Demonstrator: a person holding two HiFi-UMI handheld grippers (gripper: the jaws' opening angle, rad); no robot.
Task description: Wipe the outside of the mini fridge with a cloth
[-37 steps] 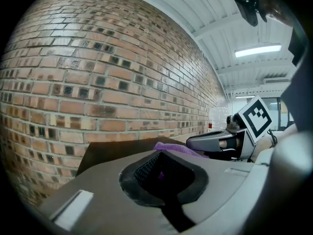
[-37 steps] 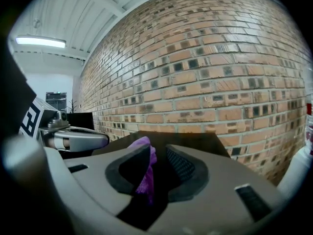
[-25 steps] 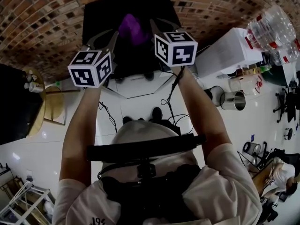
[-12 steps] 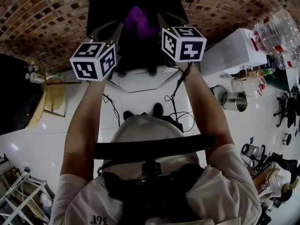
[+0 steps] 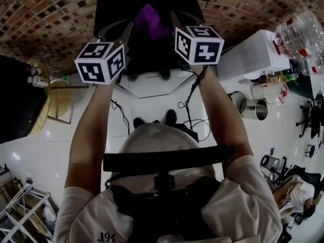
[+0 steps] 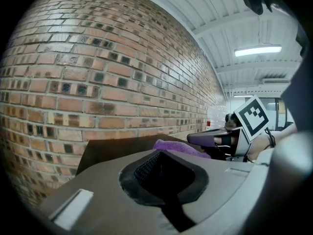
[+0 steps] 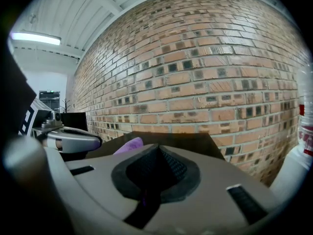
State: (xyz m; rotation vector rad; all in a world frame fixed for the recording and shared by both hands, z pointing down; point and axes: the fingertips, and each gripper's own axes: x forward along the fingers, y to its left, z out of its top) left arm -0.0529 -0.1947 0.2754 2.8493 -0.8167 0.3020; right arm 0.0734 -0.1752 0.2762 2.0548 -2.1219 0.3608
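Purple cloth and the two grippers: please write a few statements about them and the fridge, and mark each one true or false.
1. The purple cloth lies on top of the black fridge. True.
2. The left gripper holds the cloth. False: it is shut and empty, and the cloth lies on the fridge beyond it.
3. The right gripper is wide open. False: it is shut, with nothing between its jaws.
4. A brick wall stands behind the fridge. True.

The left tool [image 6: 158,155] hides most of the purple cloth [image 6: 177,146]; the head view crops the mini fridge [image 5: 116,9].
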